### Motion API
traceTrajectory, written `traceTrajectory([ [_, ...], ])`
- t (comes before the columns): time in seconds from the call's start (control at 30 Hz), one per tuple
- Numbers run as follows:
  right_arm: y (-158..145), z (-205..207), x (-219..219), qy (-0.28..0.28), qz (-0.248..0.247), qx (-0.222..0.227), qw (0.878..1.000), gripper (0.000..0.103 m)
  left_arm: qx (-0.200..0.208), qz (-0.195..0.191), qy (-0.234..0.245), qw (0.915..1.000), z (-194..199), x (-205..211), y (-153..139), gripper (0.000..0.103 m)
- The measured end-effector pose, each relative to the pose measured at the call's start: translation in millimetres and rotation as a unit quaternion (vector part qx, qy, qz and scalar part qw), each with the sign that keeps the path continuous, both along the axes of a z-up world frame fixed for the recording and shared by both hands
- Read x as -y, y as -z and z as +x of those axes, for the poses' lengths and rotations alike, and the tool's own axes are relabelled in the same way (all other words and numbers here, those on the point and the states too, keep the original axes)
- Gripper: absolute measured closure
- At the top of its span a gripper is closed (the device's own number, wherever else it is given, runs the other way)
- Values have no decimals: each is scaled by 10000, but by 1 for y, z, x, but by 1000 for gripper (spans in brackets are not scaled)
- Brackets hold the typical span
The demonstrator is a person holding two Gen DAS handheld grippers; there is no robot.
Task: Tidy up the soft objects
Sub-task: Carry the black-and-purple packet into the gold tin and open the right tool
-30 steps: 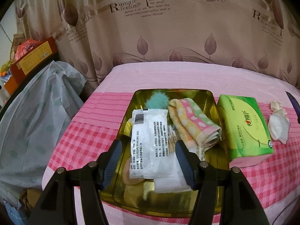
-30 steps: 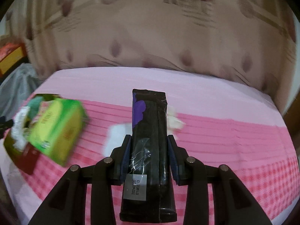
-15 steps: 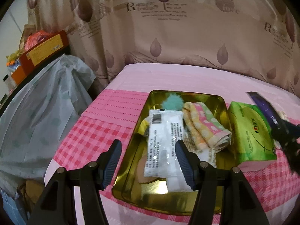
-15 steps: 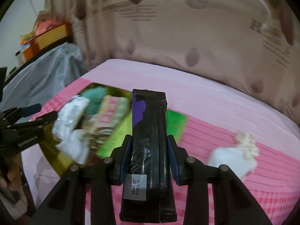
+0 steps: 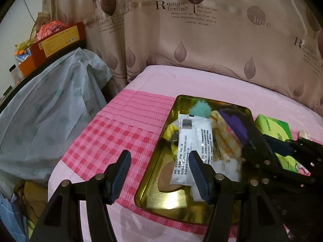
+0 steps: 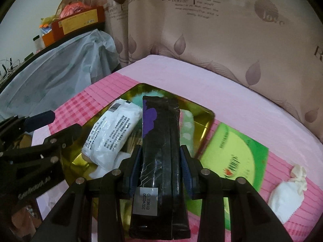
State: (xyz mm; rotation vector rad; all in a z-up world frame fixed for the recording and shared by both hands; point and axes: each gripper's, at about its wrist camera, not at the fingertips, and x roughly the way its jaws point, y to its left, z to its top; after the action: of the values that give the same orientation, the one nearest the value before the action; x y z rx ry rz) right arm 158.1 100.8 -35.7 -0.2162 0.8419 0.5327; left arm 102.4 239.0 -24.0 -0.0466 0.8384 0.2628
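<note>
My right gripper [image 6: 160,161] is shut on a long black and purple packet [image 6: 160,153] and holds it above the gold metal tray [image 6: 208,117]. In the left wrist view the packet [image 5: 236,125] reaches in from the right over the tray [image 5: 155,201]. The tray holds a white plastic packet [image 5: 191,145], a teal pompom [image 5: 198,110] and a folded pastel towel [image 5: 224,137]. My left gripper [image 5: 158,173] is open and empty, above the tray's near left edge.
A green tissue pack [image 6: 234,157] lies right of the tray. A white pouch [image 6: 288,193] lies further right. A pale plastic cover [image 5: 46,117] drapes over furniture on the left. A curtain [image 5: 201,30] hangs behind the pink cloth [image 5: 121,131].
My right gripper has swung left with the black packet, from over the bare pink cloth to above the tray. My left gripper has shifted left, off the white packet.
</note>
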Motion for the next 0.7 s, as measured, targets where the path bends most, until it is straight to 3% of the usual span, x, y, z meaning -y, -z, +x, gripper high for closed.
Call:
traceTrajectory([
  [0.53, 20, 25, -23, -99, -64, -181, 9998, 68, -82, 11, -102, 9999, 5, -5, 4, 42],
  [0.7, 22, 29, -20, -83, 247, -419, 9988, 63, 27, -22, -139, 9999, 4, -7, 4, 42],
])
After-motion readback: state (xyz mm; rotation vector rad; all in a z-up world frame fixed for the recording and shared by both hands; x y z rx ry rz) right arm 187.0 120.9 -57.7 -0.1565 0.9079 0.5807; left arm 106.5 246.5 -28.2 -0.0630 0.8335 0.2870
